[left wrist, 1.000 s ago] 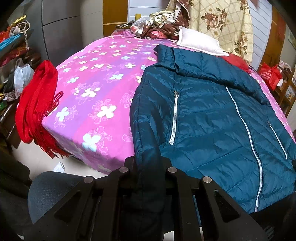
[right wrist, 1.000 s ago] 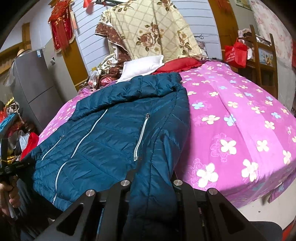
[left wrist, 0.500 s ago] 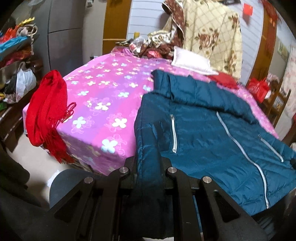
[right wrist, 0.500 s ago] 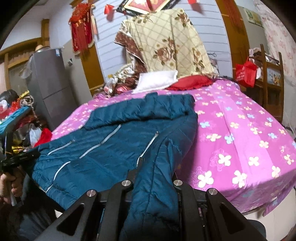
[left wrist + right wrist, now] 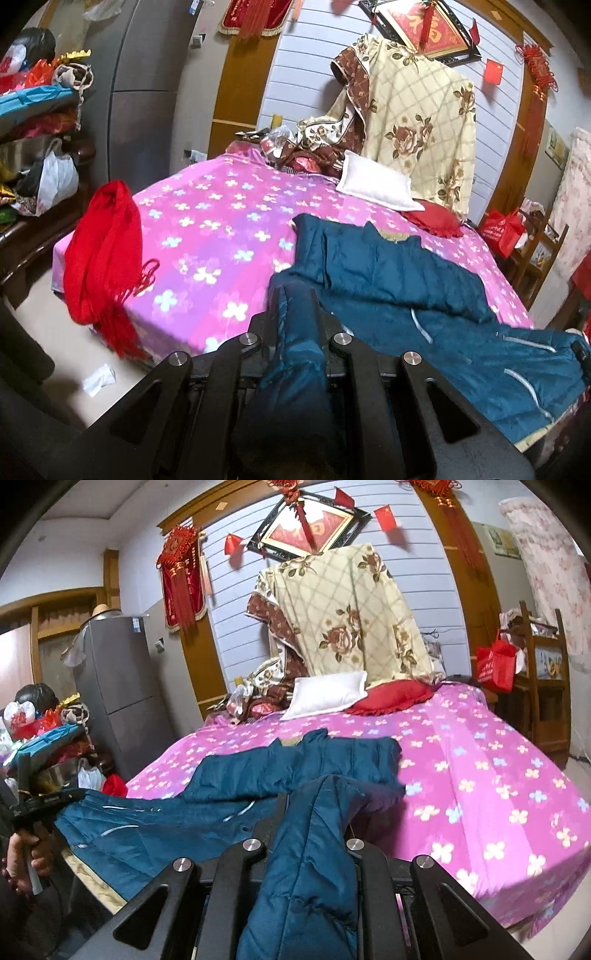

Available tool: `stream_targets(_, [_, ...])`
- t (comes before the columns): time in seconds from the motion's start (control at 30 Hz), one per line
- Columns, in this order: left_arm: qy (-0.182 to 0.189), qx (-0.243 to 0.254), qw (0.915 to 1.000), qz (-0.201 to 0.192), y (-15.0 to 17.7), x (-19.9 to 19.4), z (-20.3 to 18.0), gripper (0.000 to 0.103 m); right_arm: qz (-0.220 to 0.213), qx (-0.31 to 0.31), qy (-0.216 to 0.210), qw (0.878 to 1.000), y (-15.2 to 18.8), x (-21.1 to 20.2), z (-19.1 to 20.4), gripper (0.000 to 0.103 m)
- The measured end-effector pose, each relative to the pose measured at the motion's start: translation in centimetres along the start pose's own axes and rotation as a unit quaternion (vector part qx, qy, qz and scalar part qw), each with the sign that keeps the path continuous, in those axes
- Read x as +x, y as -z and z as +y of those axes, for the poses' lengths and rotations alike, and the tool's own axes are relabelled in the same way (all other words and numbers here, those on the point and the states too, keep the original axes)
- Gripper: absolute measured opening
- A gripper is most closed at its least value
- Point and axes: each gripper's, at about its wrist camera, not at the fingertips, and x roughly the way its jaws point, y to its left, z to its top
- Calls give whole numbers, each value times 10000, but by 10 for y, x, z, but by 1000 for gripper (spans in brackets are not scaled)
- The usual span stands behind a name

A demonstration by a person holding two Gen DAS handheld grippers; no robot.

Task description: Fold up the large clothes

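Observation:
A dark teal quilted jacket (image 5: pixel 399 273) with silver zips lies on the pink flowered bed (image 5: pixel 207 221), its hem lifted off the near edge. My left gripper (image 5: pixel 295 325) is shut on the jacket's left bottom corner, and fabric hangs down between its fingers. My right gripper (image 5: pixel 314 812) is shut on the jacket's (image 5: pixel 295 768) right bottom corner. The jacket's lower half hangs stretched between the two grippers. The collar end rests on the bed (image 5: pixel 480 775). The fingertips are hidden by fabric.
A red scarf (image 5: pixel 103 251) hangs over the bed's left corner. A white pillow (image 5: pixel 373 181), a red cushion (image 5: pixel 432 221) and a floral quilt (image 5: pixel 413 114) lie at the head. A grey fridge (image 5: pixel 118 686), cluttered shelves (image 5: pixel 33 122) and a wooden chair (image 5: pixel 543 686) flank the bed.
Both grippers have pulled back and up with the jacket's bottom corners. The hem has lifted off the bed, and the jacket has slid toward the near edge and bunched.

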Motion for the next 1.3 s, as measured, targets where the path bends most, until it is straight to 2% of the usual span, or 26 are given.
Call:
stream_targets(0.17, [23,-19,9999,133,-10,30,-9,8,22,18,-41,10000,-5,18,-2,12])
stream_targets(0.27, [6,23,10000,42,-20,43,-17,8,58,23,-2,10000,-10,30,-4,12])
stream_targets(0.47, [50,-194,9995,-263,-49,64,-21,8,-180,136,190,9996,-32,54,-14,12])
stream_targets(0.67, [-83,-466,9969,-627,-78,83,-27,8,-567,255,420,9972,-53,76,-13,12])
stream_targets(0.93, [-15,-544,9924,-1104,-128,115,-48,8,-987,538,659,9915,-94,114,-22,12])
stream_targets(1.1, [-162,-302,9920,-1219,-165,171,-72,8,-1121,473,743,9898,-133,162,-33,12])
stream_targets(1.3, [-583,-137,9961,-641,-178,278,-86,8,-891,794,923,9886,-156,253,-60,12])
